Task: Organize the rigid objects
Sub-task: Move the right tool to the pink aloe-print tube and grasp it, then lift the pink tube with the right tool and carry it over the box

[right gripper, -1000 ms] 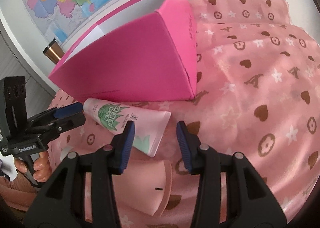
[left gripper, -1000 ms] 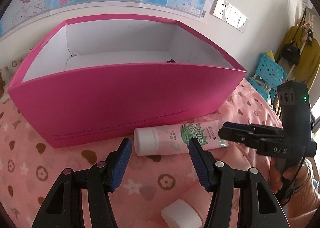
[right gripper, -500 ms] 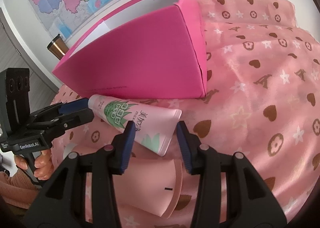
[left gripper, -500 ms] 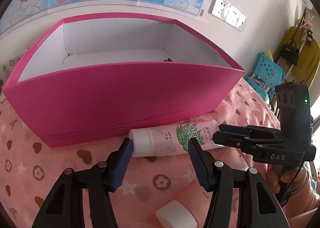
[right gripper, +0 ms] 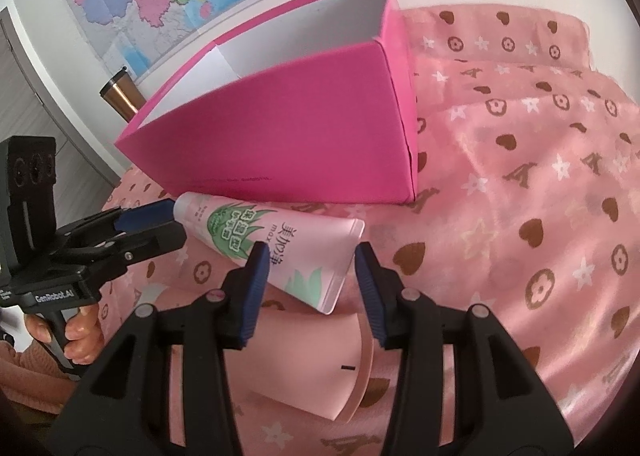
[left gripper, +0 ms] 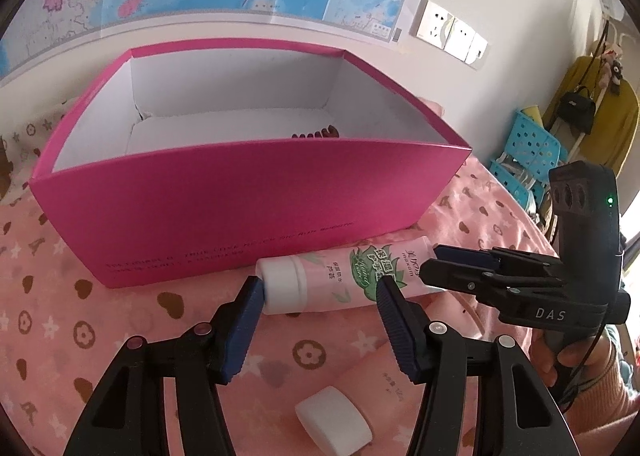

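A pink hand-cream tube [left gripper: 332, 276] with a white cap lies on the pink patterned cloth, against the front wall of an open magenta box [left gripper: 240, 196]. My left gripper [left gripper: 318, 292] is open at the cap end: its left pad tip is at the cap, its right finger in front of the tube's body. My right gripper [right gripper: 310, 264] is open astride the tube's [right gripper: 240, 228] flat crimped end, just in front of the box [right gripper: 280, 144]. Each gripper shows in the other's view, the right gripper [left gripper: 432, 262] and the left gripper [right gripper: 176, 222], at opposite ends of the tube.
A small white block [left gripper: 334, 424] lies below my left fingers. A curved pink card [right gripper: 312, 360] lies under my right gripper. Something small and dark [left gripper: 316, 134] sits inside the box. A metal cup [right gripper: 120, 96] stands behind it. Blue stools [left gripper: 536, 152] stand far right.
Both grippers have closed in on the tube. The left pad tip has come up to the cap, and the right fingers now straddle the flat end. The tube has stayed put.
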A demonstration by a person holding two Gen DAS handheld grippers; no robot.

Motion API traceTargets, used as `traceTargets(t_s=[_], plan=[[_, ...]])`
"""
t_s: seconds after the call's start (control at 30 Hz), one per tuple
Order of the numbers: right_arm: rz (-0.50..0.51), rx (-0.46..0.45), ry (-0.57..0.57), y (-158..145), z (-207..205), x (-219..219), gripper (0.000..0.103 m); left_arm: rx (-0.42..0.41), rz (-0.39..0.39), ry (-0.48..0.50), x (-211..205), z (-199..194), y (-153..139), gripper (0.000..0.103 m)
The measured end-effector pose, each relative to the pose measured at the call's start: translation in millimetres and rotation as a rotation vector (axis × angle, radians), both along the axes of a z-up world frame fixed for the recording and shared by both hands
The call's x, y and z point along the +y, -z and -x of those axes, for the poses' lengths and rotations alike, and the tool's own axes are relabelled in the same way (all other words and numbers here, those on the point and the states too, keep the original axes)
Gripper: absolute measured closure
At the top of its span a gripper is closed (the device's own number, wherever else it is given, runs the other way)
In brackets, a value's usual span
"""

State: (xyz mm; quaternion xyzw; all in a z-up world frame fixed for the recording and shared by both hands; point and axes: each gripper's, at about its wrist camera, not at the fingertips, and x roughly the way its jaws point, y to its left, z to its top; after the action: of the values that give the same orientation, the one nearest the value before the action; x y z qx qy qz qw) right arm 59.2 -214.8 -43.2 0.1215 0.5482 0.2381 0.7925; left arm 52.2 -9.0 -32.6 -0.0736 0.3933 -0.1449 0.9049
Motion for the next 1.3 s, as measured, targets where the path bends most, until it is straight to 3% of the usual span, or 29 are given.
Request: traceTargets(t_s=[1.3], plan=[[0.013,-0.108,0.004,-42.2,6.3,-6.0,0.056,-0.099,0.008,0.015,-5.0,23.1,-36.6,0.044]])
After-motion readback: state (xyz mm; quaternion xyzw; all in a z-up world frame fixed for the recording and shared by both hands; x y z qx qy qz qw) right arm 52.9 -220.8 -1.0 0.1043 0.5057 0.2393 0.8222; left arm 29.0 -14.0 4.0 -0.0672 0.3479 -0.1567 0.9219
